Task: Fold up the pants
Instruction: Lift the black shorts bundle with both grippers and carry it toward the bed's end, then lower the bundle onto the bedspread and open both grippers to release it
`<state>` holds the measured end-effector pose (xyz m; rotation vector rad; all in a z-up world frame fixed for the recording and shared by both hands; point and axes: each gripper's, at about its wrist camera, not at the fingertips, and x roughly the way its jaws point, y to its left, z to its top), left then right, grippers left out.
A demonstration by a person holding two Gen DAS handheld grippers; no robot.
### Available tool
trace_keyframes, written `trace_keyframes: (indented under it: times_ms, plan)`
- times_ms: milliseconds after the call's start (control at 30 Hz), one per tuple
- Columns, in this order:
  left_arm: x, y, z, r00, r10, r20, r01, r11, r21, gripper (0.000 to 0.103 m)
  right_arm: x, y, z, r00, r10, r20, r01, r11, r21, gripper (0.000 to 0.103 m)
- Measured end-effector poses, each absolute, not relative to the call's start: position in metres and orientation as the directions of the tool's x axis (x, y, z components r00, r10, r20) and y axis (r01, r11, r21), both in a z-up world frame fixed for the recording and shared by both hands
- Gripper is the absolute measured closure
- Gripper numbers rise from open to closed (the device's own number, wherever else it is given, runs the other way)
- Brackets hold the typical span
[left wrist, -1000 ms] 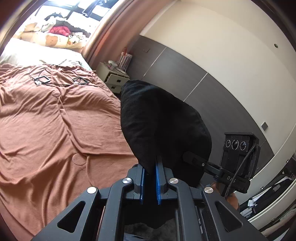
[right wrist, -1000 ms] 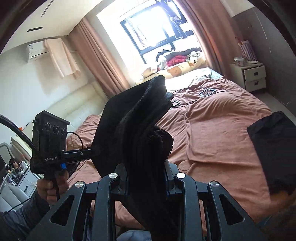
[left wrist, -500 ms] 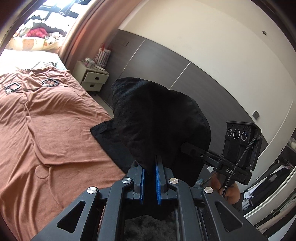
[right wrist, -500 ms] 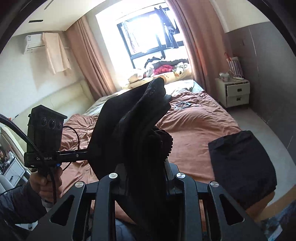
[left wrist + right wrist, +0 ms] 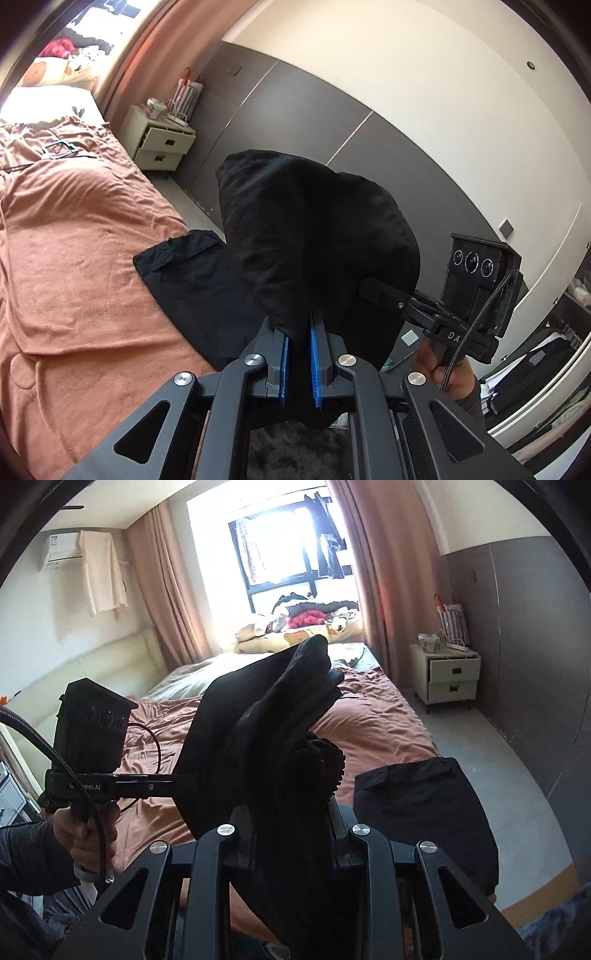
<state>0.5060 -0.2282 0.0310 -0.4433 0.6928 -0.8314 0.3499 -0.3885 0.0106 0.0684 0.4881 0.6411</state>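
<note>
Over the bed (image 5: 74,266) with its rust-brown cover, black pants (image 5: 314,243) hung bunched in the air between both tools, their full shape hard to read. A second dark garment (image 5: 424,812) lay flat at the bed's near corner, one edge cut off by the frame. Left gripper (image 5: 298,365) was clamped on a thin fold of pants, blue pads pressing it. Right gripper (image 5: 291,834) gripped a thick wad; its pads were hidden by cloth. A hand (image 5: 85,827) was partly seen.
</note>
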Motion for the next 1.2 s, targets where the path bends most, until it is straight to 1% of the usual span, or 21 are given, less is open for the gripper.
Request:
trace_keyframes:
  times_ms: [167,300,533,733,933,1100,1200]
  plan:
    - [0.533,-0.250,0.008,0.445,-0.806,-0.390,0.503,0.585,-0.636,0.093,0.355,-0.392,-0.001,0.691,0.572,-0.442,-0.541,0.815,0.210,0.080]
    - [0.554,-0.266,-0.015,0.419,-0.813,-0.404,0.477,0.575,-0.664,0.093,0.362,-0.392,-0.006,0.682,0.550,-0.481,-0.525,0.827,0.201,0.080]
    - [0.587,-0.287,-0.047,0.376,-0.825,-0.421,0.439,0.559,-0.704,0.093,0.385,-0.391,-0.001,0.666,0.512,-0.543,-0.497,0.847,0.189,0.080]
    - [0.612,-0.289,-0.068,0.367,-0.825,-0.429,0.411,0.557,-0.722,0.093,0.407,-0.378,0.002,0.637,0.476,-0.606,-0.476,0.862,0.176,0.080]
    - [0.636,-0.283,-0.082,0.371,-0.826,-0.425,0.390,0.554,-0.736,0.093,0.428,-0.363,0.013,0.614,0.454,-0.645,-0.479,0.864,0.152,0.080]
    - [0.652,-0.276,-0.096,0.392,-0.812,-0.433,0.359,0.568,-0.741,0.093,0.452,-0.343,0.018,0.582,0.425,-0.693,-0.489,0.864,0.119,0.080]
    - [0.658,-0.275,-0.104,0.405,-0.804,-0.435,0.334,0.573,-0.748,0.092,0.464,-0.330,0.024,0.576,0.398,-0.714,-0.504,0.860,0.073,0.080]
